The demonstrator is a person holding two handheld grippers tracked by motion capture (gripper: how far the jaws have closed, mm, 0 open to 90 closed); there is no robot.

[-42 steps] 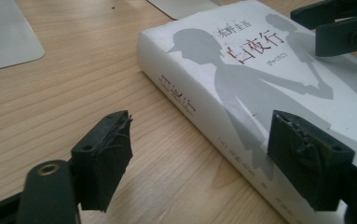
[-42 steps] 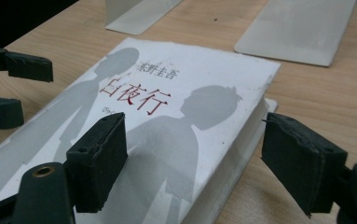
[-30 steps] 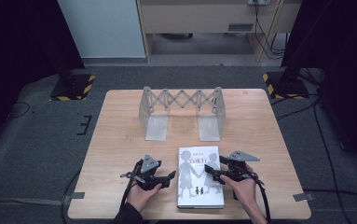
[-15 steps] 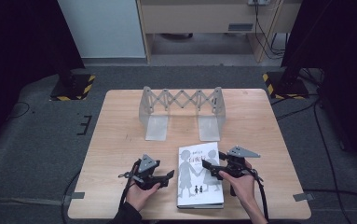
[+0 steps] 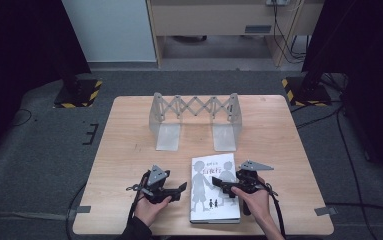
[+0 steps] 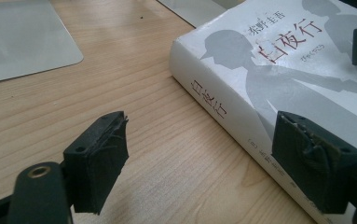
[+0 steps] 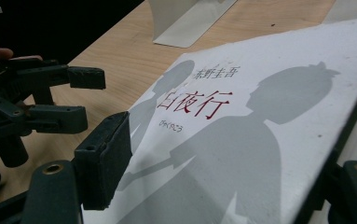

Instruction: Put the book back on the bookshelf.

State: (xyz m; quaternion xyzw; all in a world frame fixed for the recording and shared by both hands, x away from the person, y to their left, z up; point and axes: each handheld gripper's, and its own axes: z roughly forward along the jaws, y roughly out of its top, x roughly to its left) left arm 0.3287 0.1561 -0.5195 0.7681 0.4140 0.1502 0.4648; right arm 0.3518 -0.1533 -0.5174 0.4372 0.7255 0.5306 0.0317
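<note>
- The left gripper (image 5: 181,188) sits low at the table's 7 o'clock, held from below by the person's left hand (image 5: 151,210), its jaws pointing toward 3 o'clock at the spine of the book (image 5: 214,187).
- Its jaws stand wide apart with bare wood between them; in the left gripper view (image 6: 199,172) one jaw hangs over the table and the other just beside the book's (image 6: 278,74) spine edge, and contact cannot be told.
- The right gripper (image 5: 225,186) reaches in from 5 o'clock, gripped by the right hand (image 5: 254,200), jaws pointing toward 9 o'clock over the cover.
- In the right gripper view (image 7: 223,172) its jaws are spread wide, and the white cover of the book (image 7: 241,140) runs between them, tilted up; whether they press it cannot be told.
- The book lies at the table's (image 5: 129,150) 6 o'clock, its near edge close to the table's front edge.
- The folding rack (image 5: 195,117) stands at 12 o'clock, well apart from the book, with open wood between.
- Bare tabletop lies at 9 and 3 o'clock.
</note>
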